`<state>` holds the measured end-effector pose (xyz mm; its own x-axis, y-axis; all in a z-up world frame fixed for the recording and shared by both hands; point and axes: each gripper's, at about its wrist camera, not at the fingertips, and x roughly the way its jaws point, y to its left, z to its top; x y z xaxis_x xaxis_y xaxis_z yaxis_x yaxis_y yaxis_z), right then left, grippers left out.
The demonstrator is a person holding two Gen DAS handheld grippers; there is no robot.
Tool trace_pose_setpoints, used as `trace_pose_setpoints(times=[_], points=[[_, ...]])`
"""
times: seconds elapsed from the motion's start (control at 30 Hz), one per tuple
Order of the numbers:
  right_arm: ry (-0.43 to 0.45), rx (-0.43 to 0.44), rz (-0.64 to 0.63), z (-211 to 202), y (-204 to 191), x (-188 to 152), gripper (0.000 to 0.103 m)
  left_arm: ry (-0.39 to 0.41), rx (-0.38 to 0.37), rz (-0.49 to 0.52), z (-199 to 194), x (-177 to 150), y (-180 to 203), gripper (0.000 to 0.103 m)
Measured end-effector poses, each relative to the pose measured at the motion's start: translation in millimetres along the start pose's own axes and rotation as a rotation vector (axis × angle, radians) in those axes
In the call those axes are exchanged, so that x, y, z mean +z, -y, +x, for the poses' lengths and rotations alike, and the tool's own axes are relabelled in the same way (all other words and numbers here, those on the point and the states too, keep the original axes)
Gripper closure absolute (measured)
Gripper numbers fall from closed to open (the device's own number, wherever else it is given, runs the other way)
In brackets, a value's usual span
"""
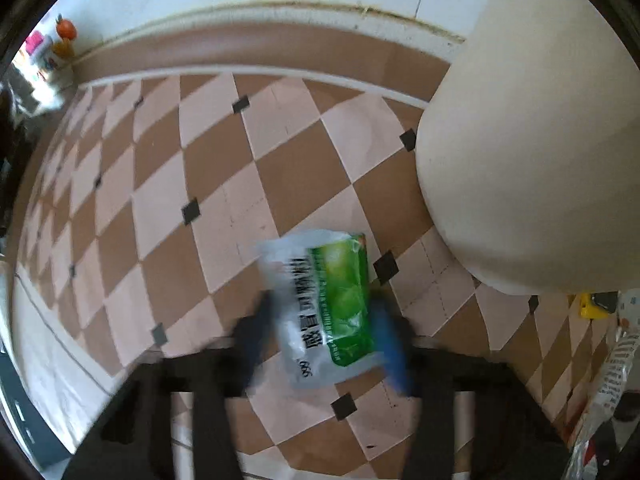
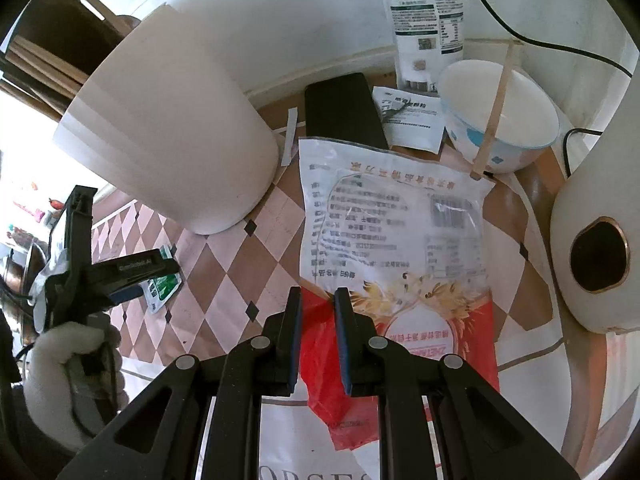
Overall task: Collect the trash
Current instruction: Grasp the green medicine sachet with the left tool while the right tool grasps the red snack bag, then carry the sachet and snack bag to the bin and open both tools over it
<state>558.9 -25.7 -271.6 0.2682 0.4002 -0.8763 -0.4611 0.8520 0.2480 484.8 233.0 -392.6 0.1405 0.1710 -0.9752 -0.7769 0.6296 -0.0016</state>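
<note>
A green and white sachet (image 1: pixel 320 272) lies flat on the checked table cover (image 1: pixel 208 184). My left gripper (image 1: pixel 324 304), blurred, points down over it with its jaws apart and a finger on each side of the sachet. In the right wrist view the same left gripper (image 2: pixel 158 280) sits in a gloved hand (image 2: pixel 68 356) above that sachet (image 2: pixel 164 290). My right gripper (image 2: pixel 318 292) is shut on a crumpled red plastic bag (image 2: pixel 332 380), which hangs over a large printed food bag (image 2: pixel 392 232) lying on the table.
A tall white bucket (image 2: pixel 168 120) stands between the two grippers, seen also as the cream bucket (image 1: pixel 540 160). Behind the food bag are a black phone (image 2: pixel 344 108), a white sachet (image 2: pixel 412 120), a bowl with chopsticks (image 2: pixel 500 116) and a salt bag (image 2: pixel 428 20). A white appliance (image 2: pixel 592 260) stands at the right.
</note>
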Motion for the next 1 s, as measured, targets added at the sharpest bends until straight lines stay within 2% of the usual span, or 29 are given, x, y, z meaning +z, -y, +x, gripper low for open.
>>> trace_pose_setpoints(times=[0.03, 0.2, 0.33, 0.43, 0.57, 0.63, 0.7, 0.8, 0.9, 1.0], points=[[0.003, -0.001, -0.001, -1, 1, 0, 0.087, 0.0, -0.017, 0.006, 1, 1, 3, 0.102], [-0.002, 0.009, 0.012, 0, 6, 0, 0.087, 0.008, -0.008, 0.012, -2, -7, 9, 0.103], [-0.002, 0.044, 0.017, -5, 6, 1, 0.087, 0.076, 0.018, 0.051, -25, -27, 13, 0.103], [0.005, 0.092, 0.017, -16, 1, 1, 0.087, 0.122, 0.008, 0.066, -50, -41, 12, 0.103], [0.015, 0.166, 0.011, -38, -12, 1, 0.087, 0.166, -0.025, 0.061, -97, -64, -12, 0.103], [0.017, 0.201, 0.002, -49, -21, 0, 0.087, 0.178, -0.039, 0.052, -125, -72, -37, 0.103], [0.006, 0.24, -0.005, -59, -31, -4, 0.088, 0.189, -0.048, 0.042, -139, -85, -52, 0.103], [-0.004, 0.279, -0.035, -72, -49, -10, 0.088, 0.209, -0.046, 0.022, -158, -94, -93, 0.103], [-0.008, 0.304, -0.08, -82, -70, -20, 0.09, 0.229, -0.035, -0.004, -179, -119, -117, 0.103], [-0.018, 0.343, -0.13, -94, -101, -38, 0.091, 0.259, -0.019, -0.049, -198, -147, -157, 0.103]])
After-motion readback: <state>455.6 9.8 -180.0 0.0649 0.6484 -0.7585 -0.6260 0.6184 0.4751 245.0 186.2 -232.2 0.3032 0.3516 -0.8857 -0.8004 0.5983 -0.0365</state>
